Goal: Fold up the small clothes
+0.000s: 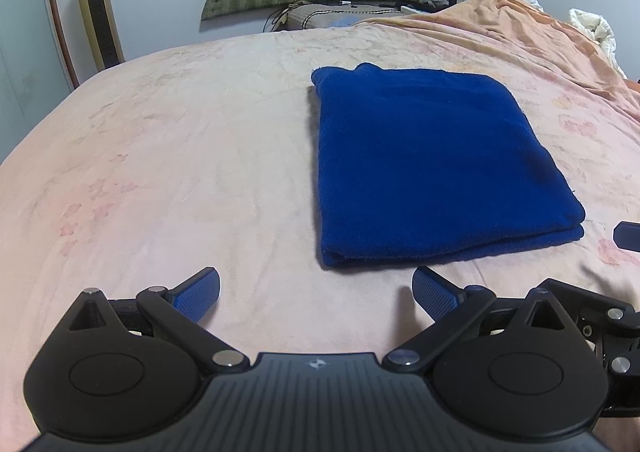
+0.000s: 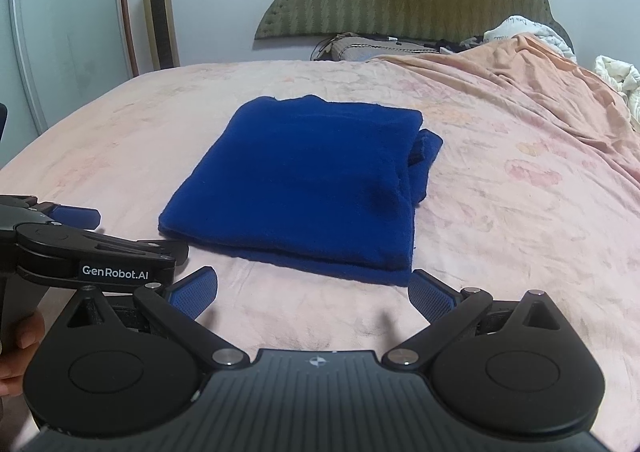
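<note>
Right wrist view: blue garment [image 2: 304, 180] lying folded mid-bed [image 2: 520, 212], both tools hovering near, spread, empty.
Risk: right tool [image 2: 312, 292] snagging the loose right-side bunch, undoing the fold; left tool [image 1: 316, 292] idling.

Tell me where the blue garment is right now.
The folded blue garment lies on the pink bedspread, just ahead of both open grippers, right of centre in the left wrist view and near centre in the right.

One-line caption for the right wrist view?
Open right gripper just short of a folded blue garment on a pink bed, open left gripper alongside.
</note>
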Demonstrator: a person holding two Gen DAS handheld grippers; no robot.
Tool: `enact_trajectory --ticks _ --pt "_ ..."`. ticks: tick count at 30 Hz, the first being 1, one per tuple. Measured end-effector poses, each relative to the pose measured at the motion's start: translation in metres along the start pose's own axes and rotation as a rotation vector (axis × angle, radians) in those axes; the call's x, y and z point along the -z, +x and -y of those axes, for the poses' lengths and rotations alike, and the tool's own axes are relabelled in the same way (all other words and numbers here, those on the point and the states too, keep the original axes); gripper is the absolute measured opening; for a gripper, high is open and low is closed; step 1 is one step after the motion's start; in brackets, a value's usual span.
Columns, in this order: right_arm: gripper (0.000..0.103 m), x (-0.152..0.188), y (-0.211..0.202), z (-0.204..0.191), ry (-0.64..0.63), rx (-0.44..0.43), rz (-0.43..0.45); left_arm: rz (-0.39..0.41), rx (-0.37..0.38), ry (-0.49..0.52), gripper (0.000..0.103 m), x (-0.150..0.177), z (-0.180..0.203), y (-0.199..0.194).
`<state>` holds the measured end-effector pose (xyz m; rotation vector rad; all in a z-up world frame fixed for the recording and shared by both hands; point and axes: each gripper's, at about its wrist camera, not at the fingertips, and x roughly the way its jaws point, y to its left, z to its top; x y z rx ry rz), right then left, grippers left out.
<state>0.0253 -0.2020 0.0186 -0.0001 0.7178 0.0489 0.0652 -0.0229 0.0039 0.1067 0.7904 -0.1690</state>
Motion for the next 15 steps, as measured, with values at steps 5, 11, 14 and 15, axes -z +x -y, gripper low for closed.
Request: enact_trajectory --ticks 5,11,14,15 --pt "0.103 0.0002 0.0000 -0.0003 0.000 0.003 -0.001 0.004 0.005 0.005 0.103 -0.0003 -0.0003 -0.0008" --pt "0.103 -0.0005 -0.0005 -0.0008 -0.005 0.002 0.002 0.018 0.010 0.017 0.103 -0.0003 -0.0001 -0.0026" --pt "0.103 -0.0006 -0.0005 -0.0010 -0.004 -0.001 0.001 0.036 -0.002 0.035 0.103 0.0004 0.0015 -0.0052" --pt "0.102 -0.0008 -0.0008 -0.0003 -0.005 -0.002 0.007 0.042 -0.002 0.044 0.103 0.0004 0.0013 -0.0064"
